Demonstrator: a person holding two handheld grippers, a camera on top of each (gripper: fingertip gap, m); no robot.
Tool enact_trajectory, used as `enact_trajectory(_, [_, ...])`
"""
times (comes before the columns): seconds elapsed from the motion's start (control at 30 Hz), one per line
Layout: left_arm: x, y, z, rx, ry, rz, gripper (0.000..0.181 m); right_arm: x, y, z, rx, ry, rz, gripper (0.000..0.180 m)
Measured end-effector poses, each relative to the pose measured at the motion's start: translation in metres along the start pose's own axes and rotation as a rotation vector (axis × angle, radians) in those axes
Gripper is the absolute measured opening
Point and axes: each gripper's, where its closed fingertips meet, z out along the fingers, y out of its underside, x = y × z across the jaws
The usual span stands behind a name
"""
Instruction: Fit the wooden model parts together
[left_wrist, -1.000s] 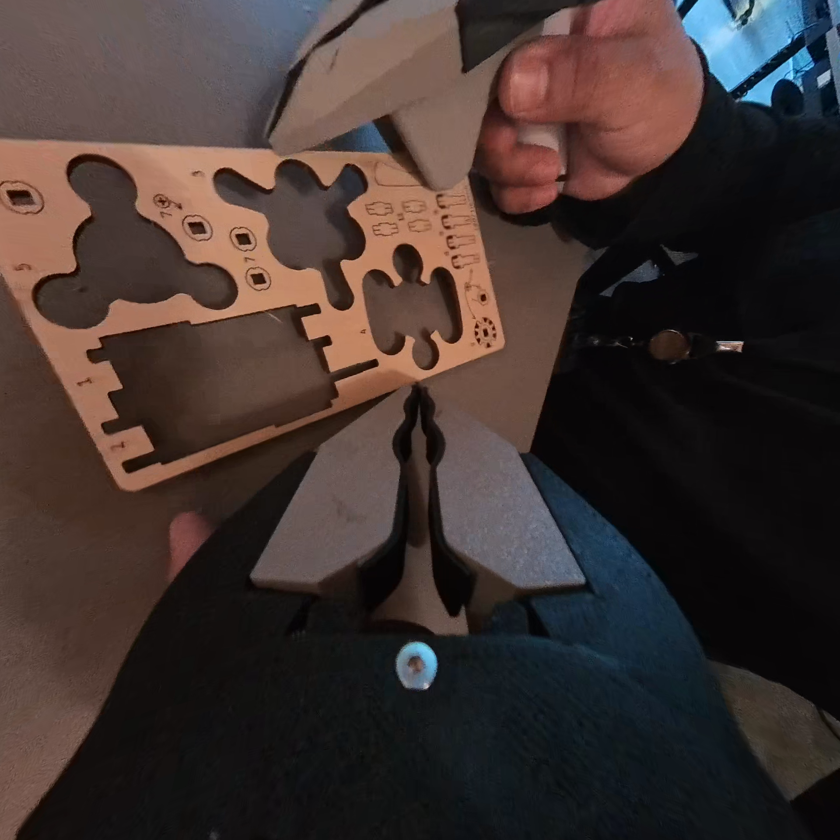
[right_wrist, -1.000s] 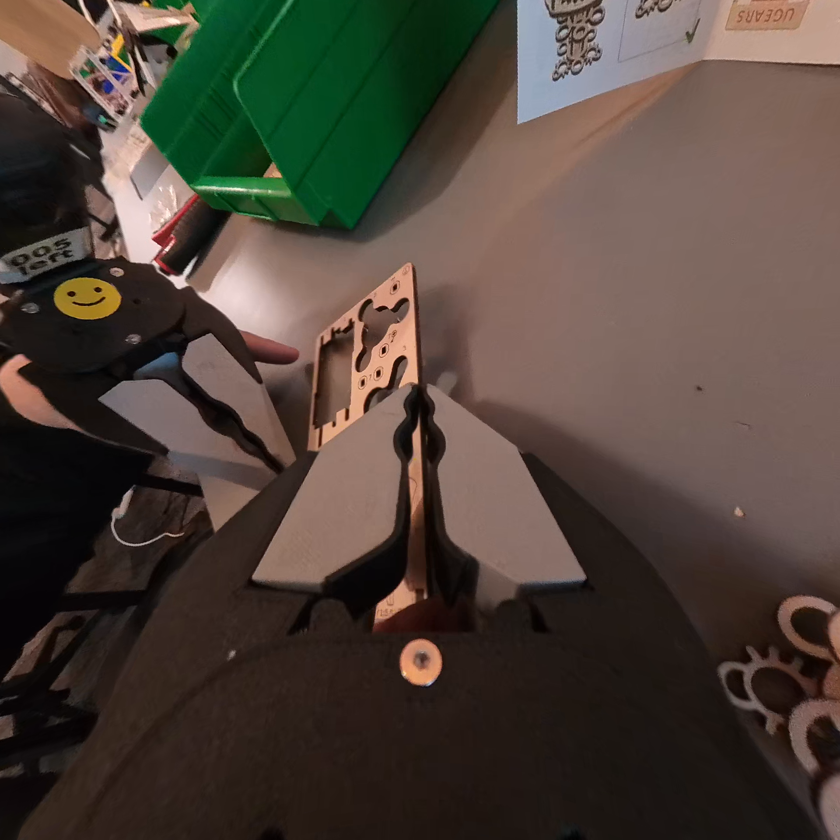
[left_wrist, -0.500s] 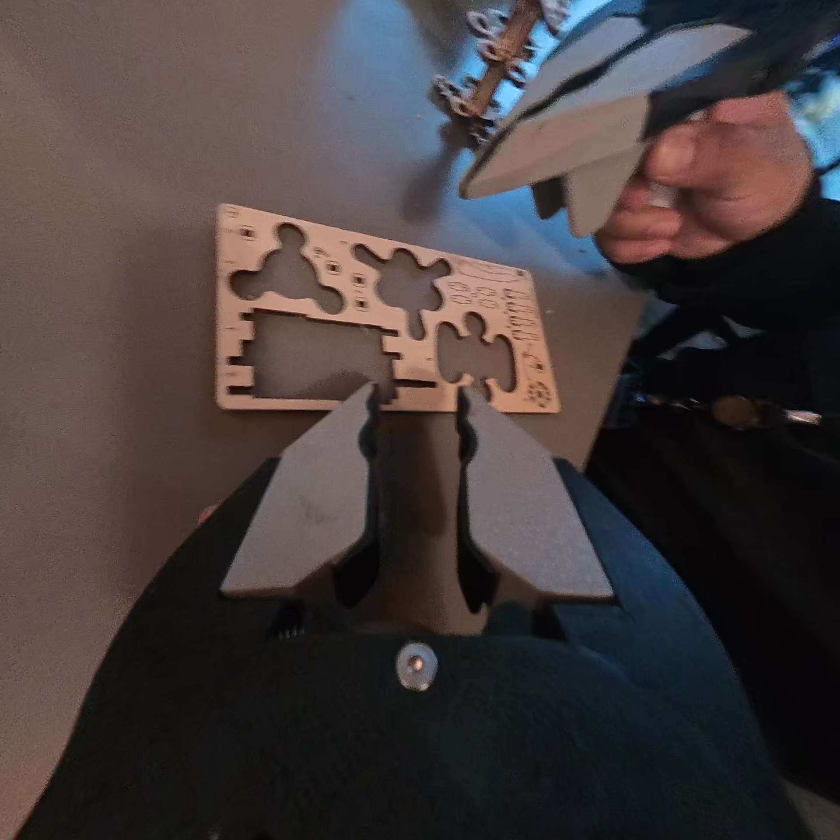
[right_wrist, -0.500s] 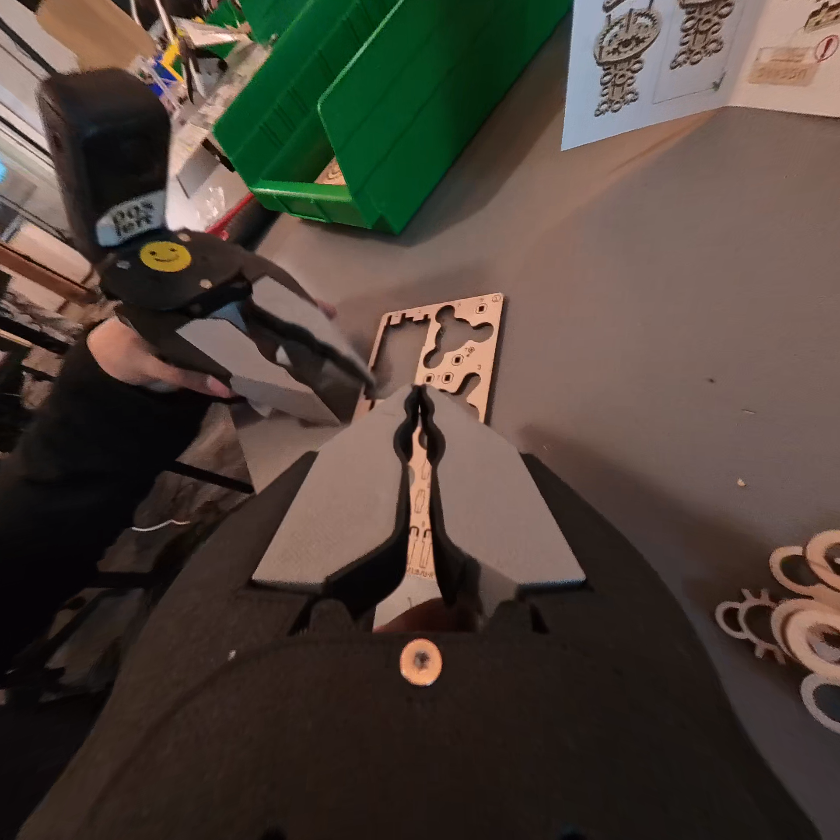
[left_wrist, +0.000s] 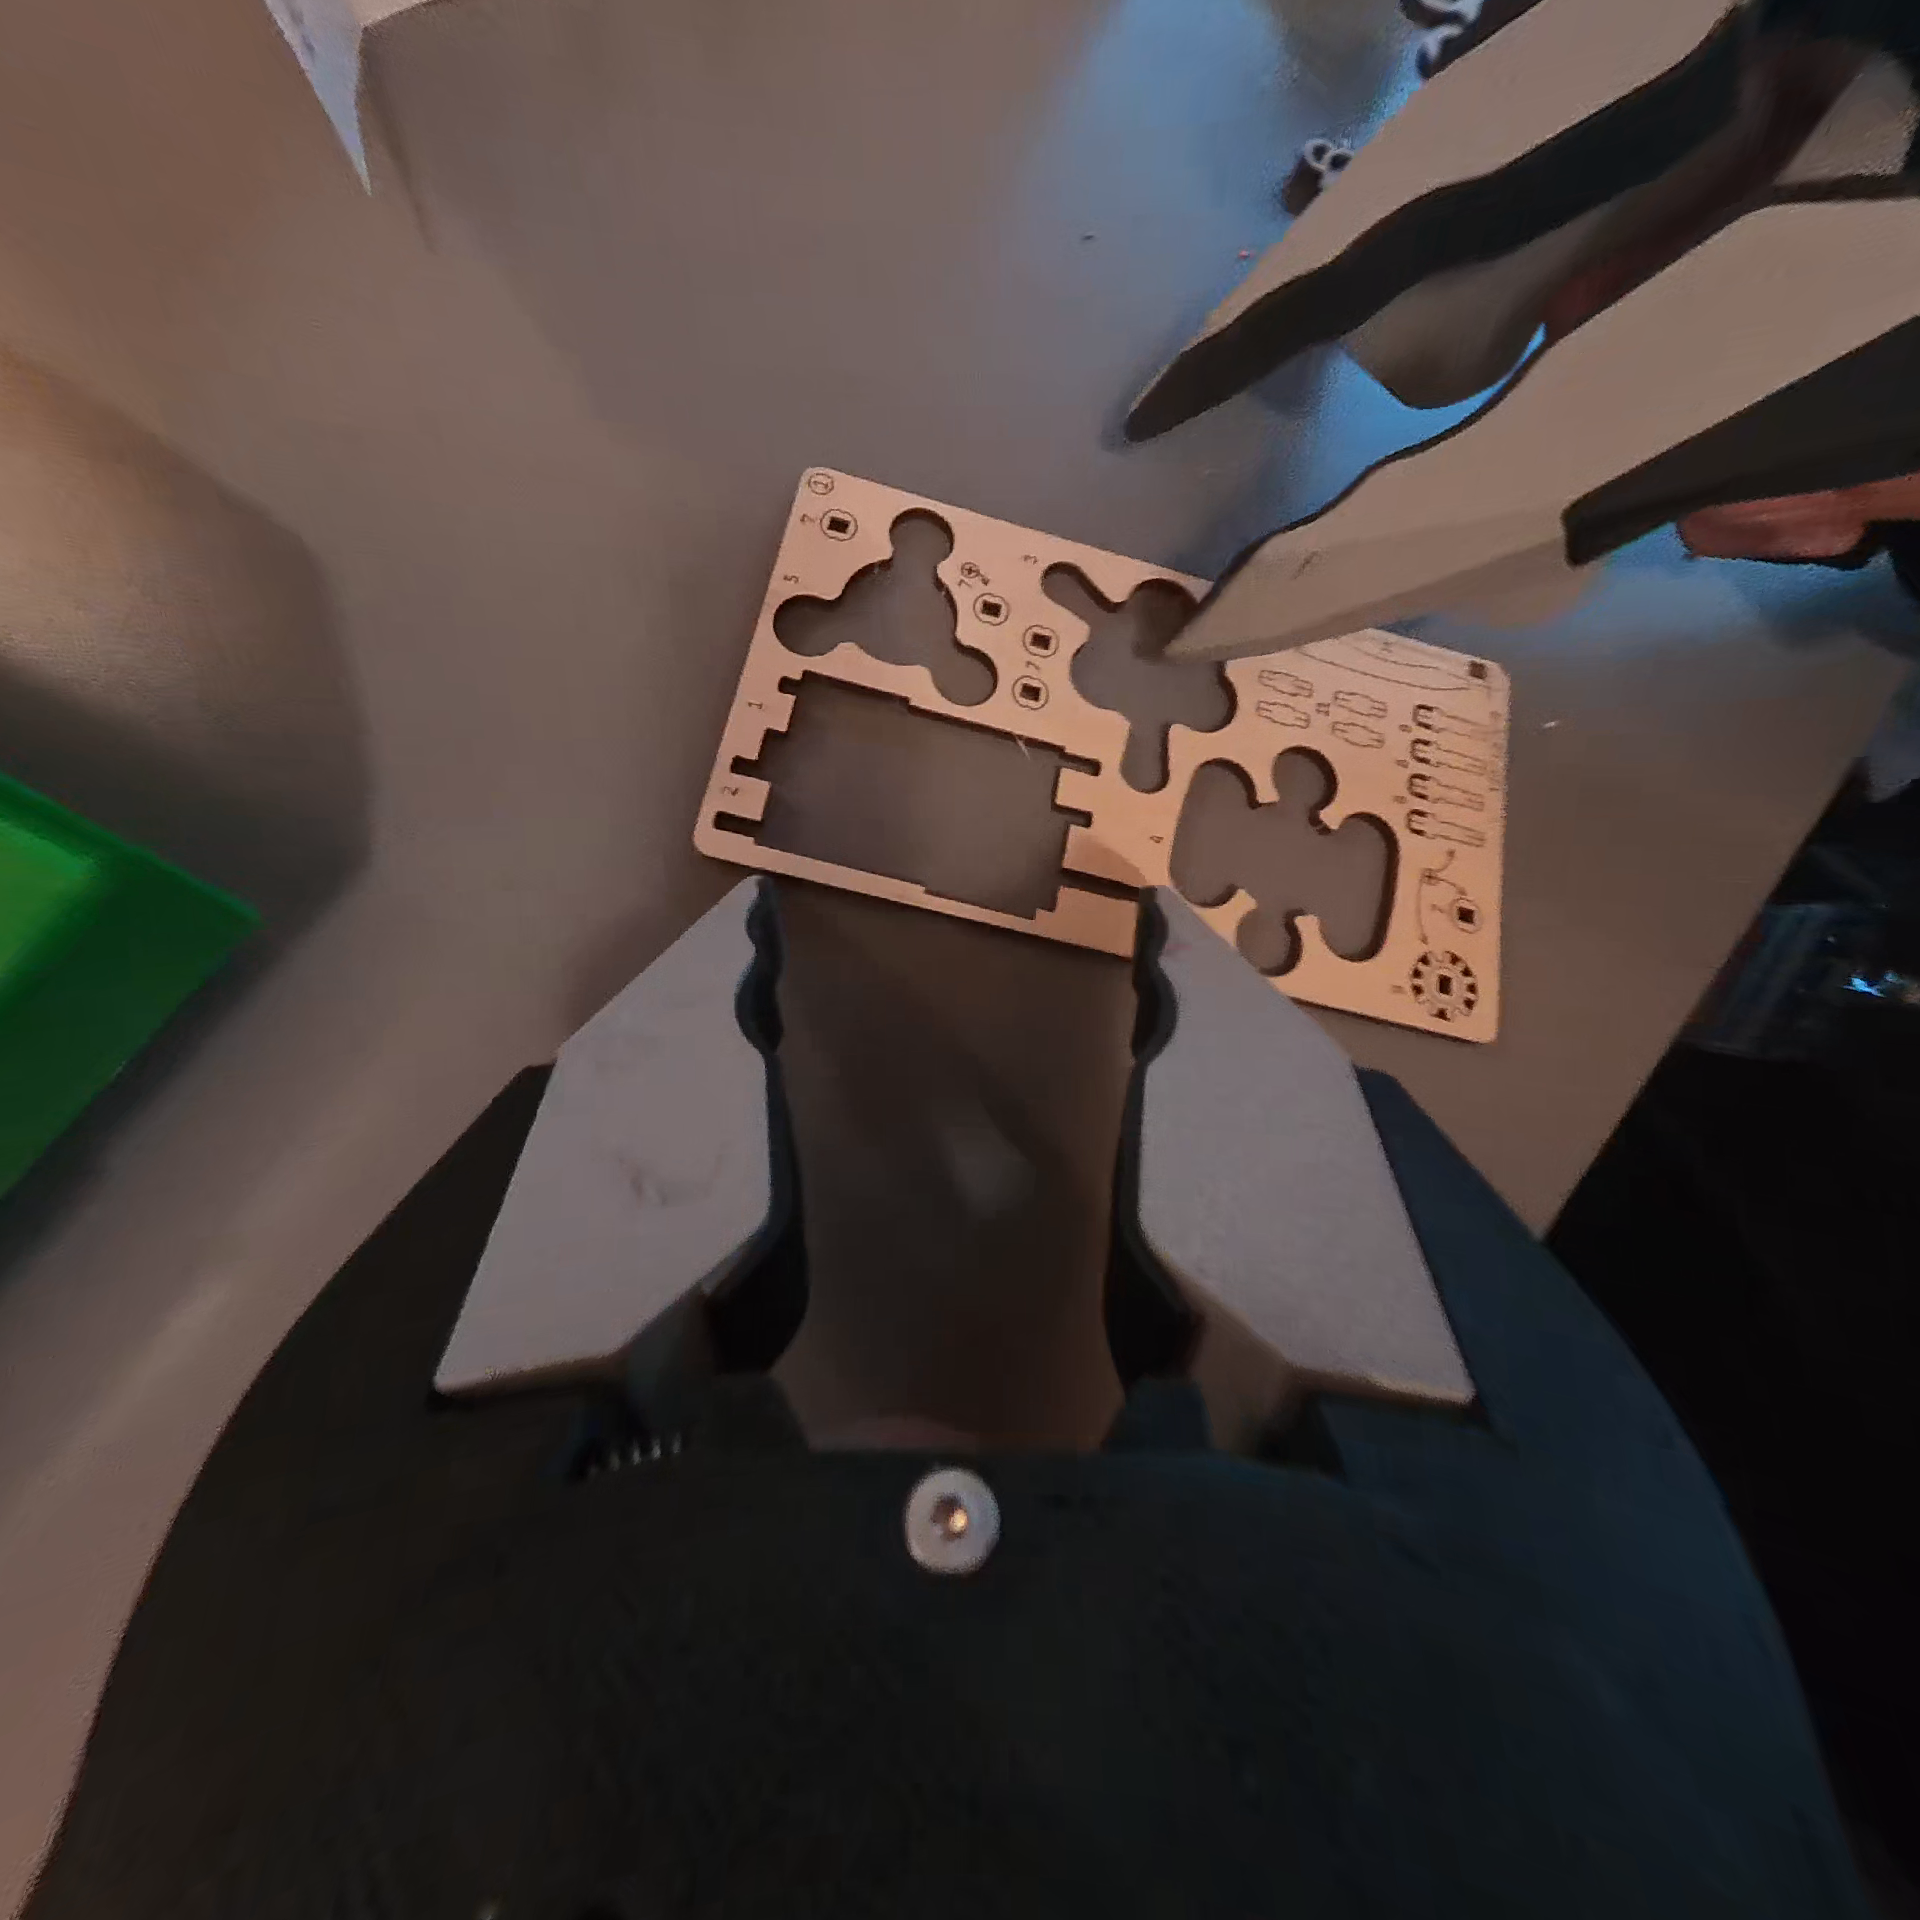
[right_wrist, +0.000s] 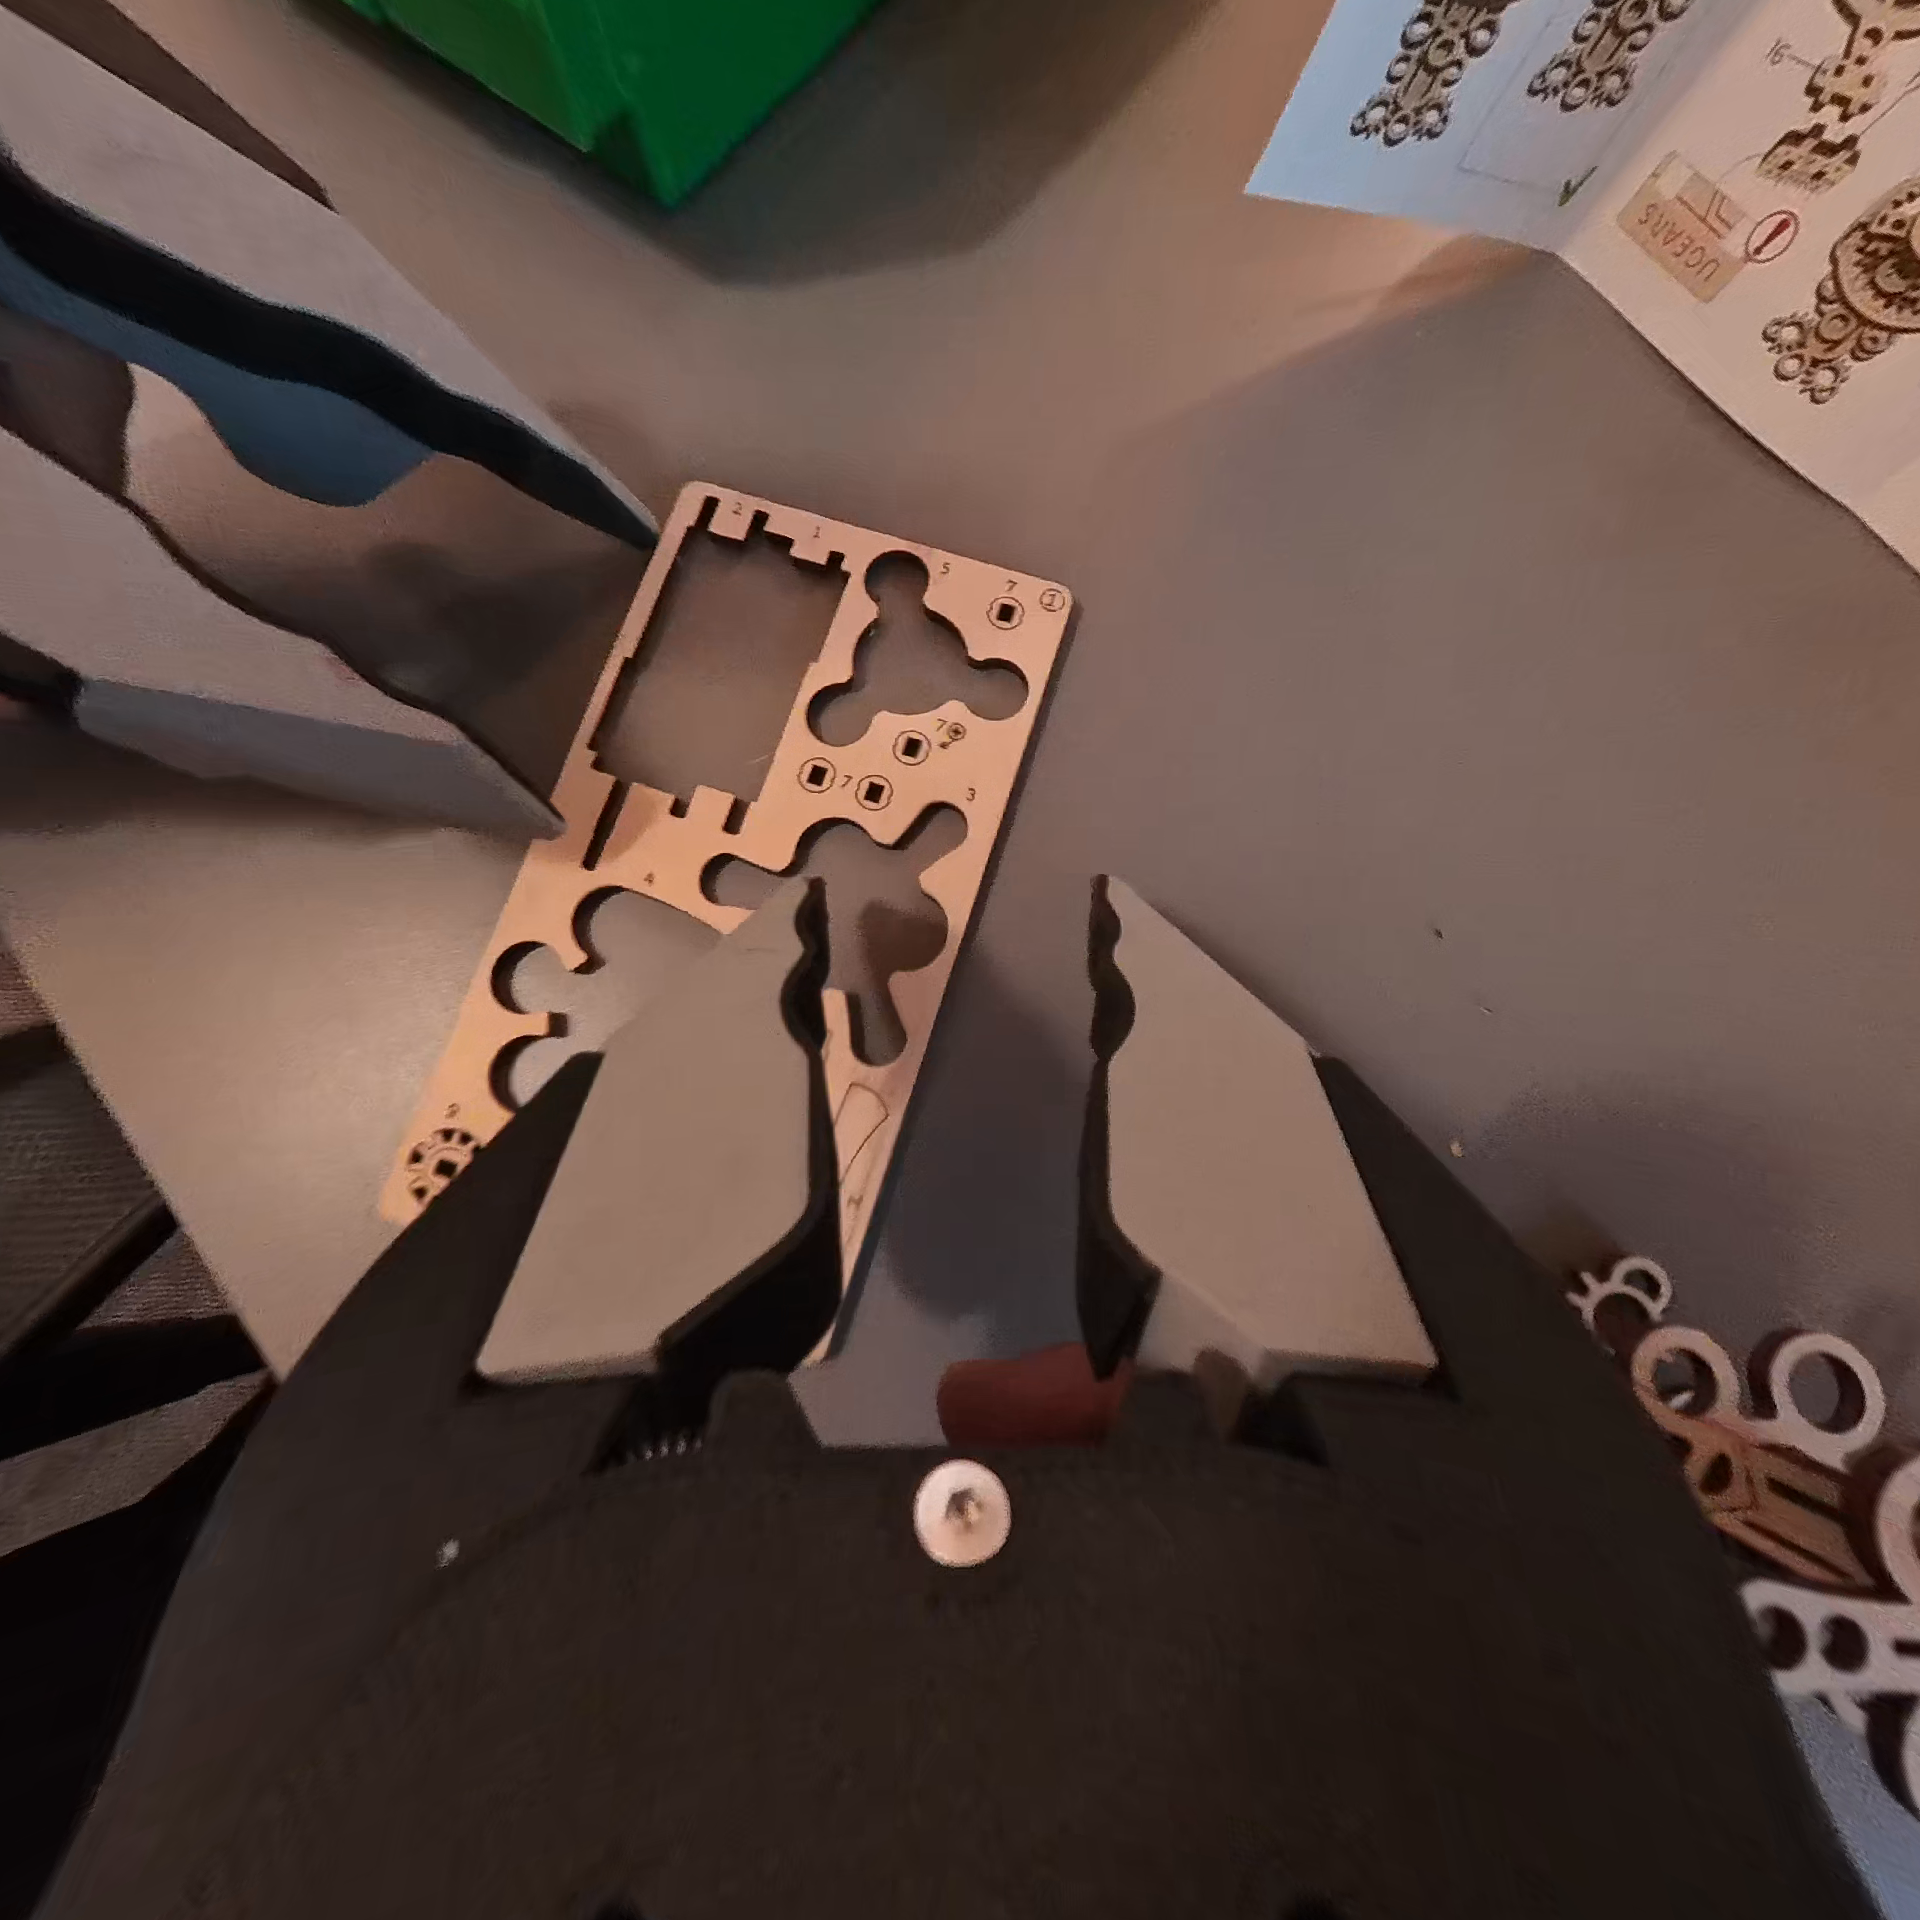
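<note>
A thin wooden parts sheet (left_wrist: 1299, 675) with several punched-out cutouts lies flat on the grey table (left_wrist: 623, 416), free of both grippers. My left gripper (left_wrist: 951, 914) is open and empty, its fingertips just short of the sheet's near edge. My right gripper (left_wrist: 1153, 535) is open above the sheet's far side, one fingertip over a cutout. In the right wrist view the sheet (right_wrist: 997, 779) lies ahead. My right gripper (right_wrist: 956, 888) is open and empty, with its left finger (right_wrist: 707, 1091) over the sheet. The left gripper (right_wrist: 603, 681) is open at the sheet's left edge.
A green bin (right_wrist: 644, 83) stands at the back and also shows in the left wrist view (left_wrist: 83, 935). A folded instruction sheet (right_wrist: 1714, 208) lies at the back right. Assembled wooden ring and gear parts (right_wrist: 1766, 1475) lie at the right. The table edge (left_wrist: 1662, 1039) runs close by the sheet.
My right gripper held the sheet on edge; the sheet now lies flat on the table and the right jaws have opened. My left gripper has opened too and drawn back.
</note>
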Motion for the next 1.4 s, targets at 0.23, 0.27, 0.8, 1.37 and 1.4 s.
enact_trajectory(0.23, [0.004, 0.003, 0.003, 0.011, -0.063, 0.056, 0.078, -0.006, 0.008, 0.007, -0.008, 0.017, -0.01, 0.05])
enact_trajectory(0.27, [0.004, 0.003, 0.003, 0.008, -0.065, 0.059, 0.078, -0.006, 0.008, 0.007, -0.008, 0.017, -0.01, 0.05])
enact_trajectory(0.8, [0.003, 0.002, 0.001, 0.022, -0.052, 0.008, 0.079, -0.001, 0.005, 0.01, 0.007, -0.001, -0.102, 0.003])
enact_trajectory(1.37, [-0.011, -0.041, 0.004, 0.204, 0.184, -0.287, 0.077, 0.003, -0.031, -0.039, 0.265, 0.149, -0.203, 0.0])
enact_trajectory(1.4, [-0.007, -0.045, 0.004, 0.221, 0.224, -0.295, 0.068, 0.003, -0.032, -0.042, 0.276, 0.155, -0.206, 0.0])
